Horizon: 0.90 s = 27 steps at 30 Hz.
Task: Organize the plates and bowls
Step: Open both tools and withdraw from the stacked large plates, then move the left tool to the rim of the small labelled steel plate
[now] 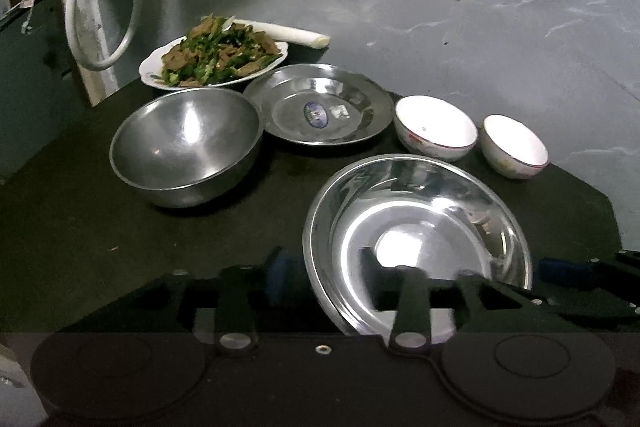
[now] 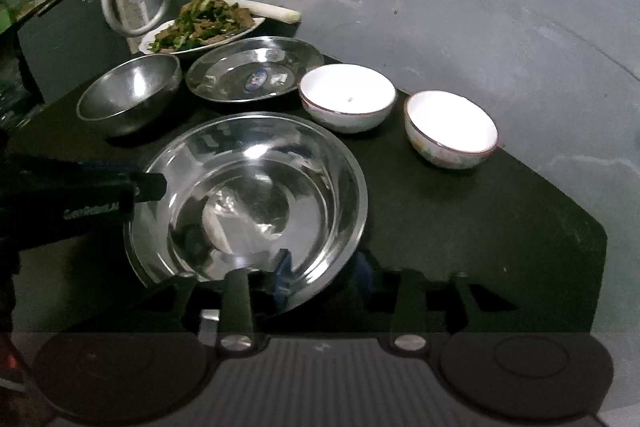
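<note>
Both grippers, left and right, pinched opposite rims of the shiny steel basin; keeping it level would ease stacking with the steel bowl.

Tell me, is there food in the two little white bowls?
No, both white bowls look empty inside; the food sits on the white plate.

Upright on black table: wide shiny steel basin, nearest; deep steel bowl; shallow steel plate; two white ceramic bowls.
</note>
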{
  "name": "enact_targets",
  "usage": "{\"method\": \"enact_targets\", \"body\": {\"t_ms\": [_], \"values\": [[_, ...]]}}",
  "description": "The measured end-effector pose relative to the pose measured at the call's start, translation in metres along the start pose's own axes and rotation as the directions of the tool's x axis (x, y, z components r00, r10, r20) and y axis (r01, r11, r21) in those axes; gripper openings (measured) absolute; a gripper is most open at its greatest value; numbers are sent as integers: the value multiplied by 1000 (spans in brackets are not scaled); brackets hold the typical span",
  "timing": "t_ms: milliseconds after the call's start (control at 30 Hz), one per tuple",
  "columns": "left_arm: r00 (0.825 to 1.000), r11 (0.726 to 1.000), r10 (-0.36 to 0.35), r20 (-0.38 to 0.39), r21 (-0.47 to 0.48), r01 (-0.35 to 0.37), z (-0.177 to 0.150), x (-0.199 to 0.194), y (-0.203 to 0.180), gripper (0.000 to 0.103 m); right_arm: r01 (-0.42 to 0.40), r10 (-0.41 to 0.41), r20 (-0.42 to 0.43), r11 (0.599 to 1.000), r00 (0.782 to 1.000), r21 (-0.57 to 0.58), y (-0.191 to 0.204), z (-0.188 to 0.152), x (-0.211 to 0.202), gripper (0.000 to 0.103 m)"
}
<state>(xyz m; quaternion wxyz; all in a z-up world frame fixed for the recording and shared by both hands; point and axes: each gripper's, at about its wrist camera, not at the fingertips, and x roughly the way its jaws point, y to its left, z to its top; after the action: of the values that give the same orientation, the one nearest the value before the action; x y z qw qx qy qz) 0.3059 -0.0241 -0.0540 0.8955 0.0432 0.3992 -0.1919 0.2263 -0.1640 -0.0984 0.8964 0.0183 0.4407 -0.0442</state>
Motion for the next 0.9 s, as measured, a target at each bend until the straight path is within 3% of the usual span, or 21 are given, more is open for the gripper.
{"method": "enact_targets", "body": {"t_ms": [167,300,367,533,667,900], "values": [[997,998,-59,51,17,58,0,-19,12,83,37,-40,39,995,998,91,0,-9,-17,76],[991,996,-93,95,17,91,-2,-43,25,96,65,-80,95,986,992,156,2,-20,-46,91],[988,995,-99,115,9,99,-3,-57,32,98,72,-98,135,980,986,183,4,-25,-65,101],[981,995,-87,172,-28,94,-10,-97,52,102,32,-93,243,969,966,246,6,-33,-110,102],[978,997,-39,205,-52,51,-17,-129,66,102,-20,-58,328,973,943,228,12,-37,-142,103],[983,999,39,181,-38,-32,-24,-175,85,102,-94,-13,376,960,926,265,14,-53,-168,103]]}}
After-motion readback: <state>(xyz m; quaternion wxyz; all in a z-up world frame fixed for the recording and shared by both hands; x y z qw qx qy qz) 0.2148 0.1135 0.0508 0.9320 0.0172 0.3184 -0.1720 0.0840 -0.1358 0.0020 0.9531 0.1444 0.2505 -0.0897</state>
